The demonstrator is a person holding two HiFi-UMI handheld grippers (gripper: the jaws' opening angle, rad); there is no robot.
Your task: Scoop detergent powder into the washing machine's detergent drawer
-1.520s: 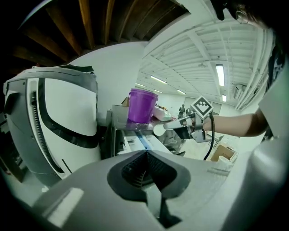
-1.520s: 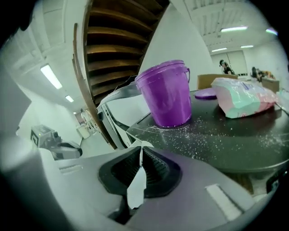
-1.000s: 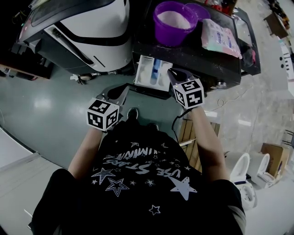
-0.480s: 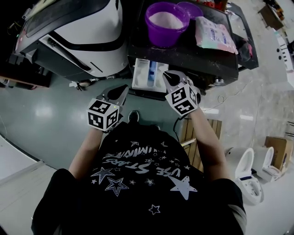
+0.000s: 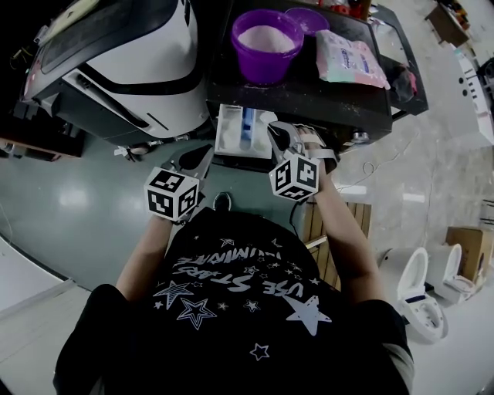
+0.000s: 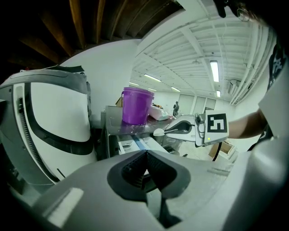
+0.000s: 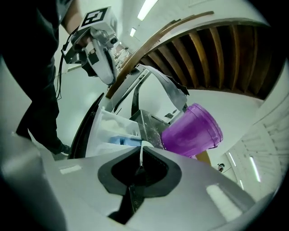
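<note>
Counting off from the head view: two claws. One purple bucket (image 5: 266, 62) heaped with pale powder (image 5: 268, 35). One smaller purple bowl (image 5: 307, 17) at its 1 o'clock and one printed pack (image 5: 351, 58) at its 3 o'clock, all on the dark counter (image 5: 332, 96). One white washing machine (image 5: 139, 54) over at 10 o'clock. One detergent drawer (image 5: 228, 135), pulled out, at 6 o'clock of the bucket. One scoop (image 6: 159, 132).

Against a second ago: right claw (image 7: 141, 155) drawn back a touch toward 6 o'clock and rolled, marker cube (image 5: 294, 176) now at a different tilt, tip still by the drawer's 3 o'clock edge. Left claw (image 6: 146, 154) parked at the drawer's 7 o'clock, hardly shifted.

Now the grip: right claw clamped tight on the scoop's thin white handle, with the scoop's bowl hovering just above the open drawer, below the bucket. Cannot tell what load sits in the scoop. Left claw pressed fully together, nothing between, touching nothing, clear of the drawer.
</note>
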